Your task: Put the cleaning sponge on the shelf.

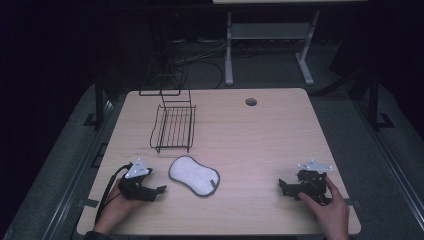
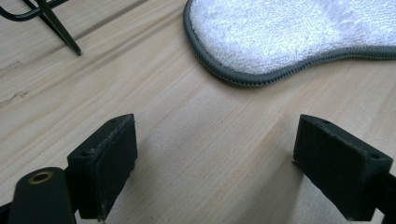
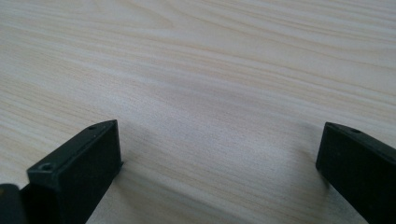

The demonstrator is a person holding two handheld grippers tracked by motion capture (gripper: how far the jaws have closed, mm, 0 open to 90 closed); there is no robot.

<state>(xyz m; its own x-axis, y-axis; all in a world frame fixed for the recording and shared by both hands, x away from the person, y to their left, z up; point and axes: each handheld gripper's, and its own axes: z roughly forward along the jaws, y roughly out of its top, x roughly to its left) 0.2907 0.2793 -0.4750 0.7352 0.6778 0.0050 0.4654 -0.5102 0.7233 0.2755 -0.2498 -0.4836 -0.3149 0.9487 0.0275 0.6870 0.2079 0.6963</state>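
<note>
Two claws resting on table (image 1: 260,145) | left claw (image 1: 161,189) gaping, empty, lying near white cloth (image 1: 194,175) | right claw (image 1: 281,187) gaping, empty

**Materials and surface finish**

Table (image 1: 260,145): pale wood-grain top, matt and smooth, fine streaks along the grain. Cleaning pad (image 1: 194,175): white terry-like cloth, fluffy nap, bound with a grey stitched edge. Wire rack (image 1: 173,127): thin black metal rod, slight sheen. Left gripper (image 2: 215,158) and right gripper (image 3: 219,163): jaws of matt black plastic with rough, chipped edges. Grey plates on top look like dull metal.
</note>
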